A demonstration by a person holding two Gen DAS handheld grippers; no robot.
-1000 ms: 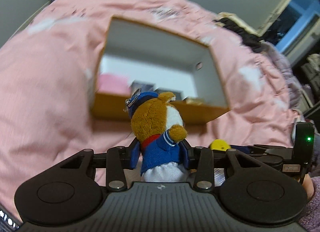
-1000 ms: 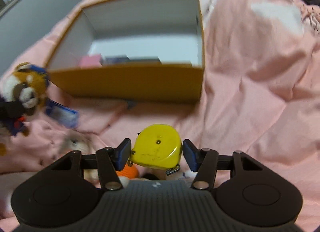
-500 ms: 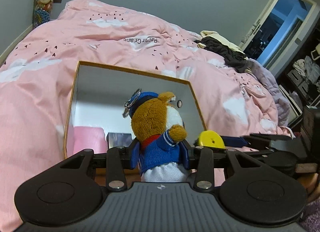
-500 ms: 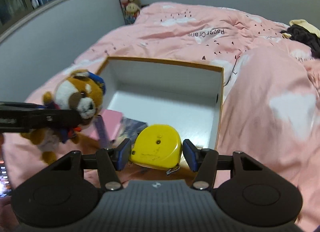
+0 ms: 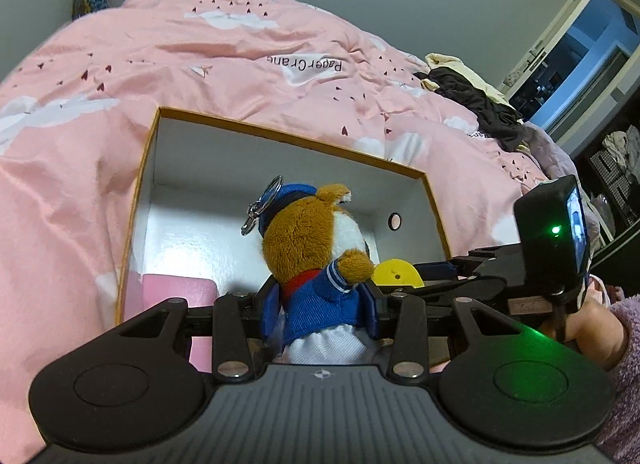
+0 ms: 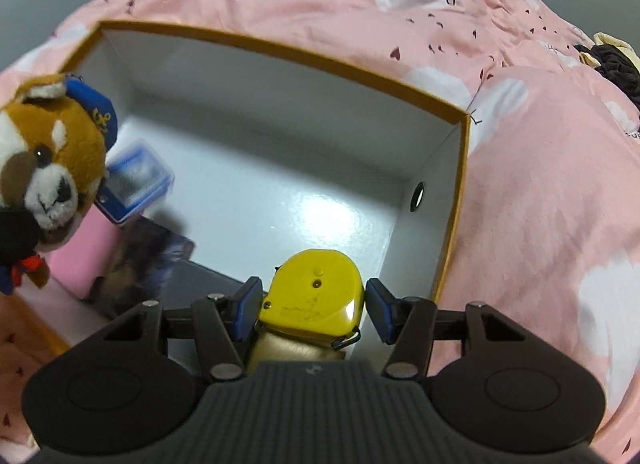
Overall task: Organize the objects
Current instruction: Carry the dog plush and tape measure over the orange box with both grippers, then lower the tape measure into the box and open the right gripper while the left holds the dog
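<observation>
My left gripper (image 5: 320,306) is shut on a plush dog (image 5: 316,260) in a blue sailor jacket and cap, with a metal key ring on its head. It hangs over the near part of an open orange-edged white box (image 5: 276,136). My right gripper (image 6: 312,306) is shut on a yellow tape measure (image 6: 312,290), held above the box's near right corner (image 6: 460,200). In the right wrist view the plush dog (image 6: 48,156) shows at the far left. In the left wrist view the tape measure (image 5: 396,273) peeks out right of the dog.
Inside the box lie a pink flat item (image 6: 84,256), a dark booklet (image 6: 152,264) and a blue-rimmed clear case (image 6: 134,184). The box rests on a pink duvet (image 5: 224,56). Dark clothes (image 5: 476,100) lie at the bed's far right. A hand in a purple sleeve (image 5: 624,348) holds the right gripper.
Both grippers have moved forward from in front of the box to above its inside, still holding the plush dog and the tape measure. The right gripper has tipped further downward.
</observation>
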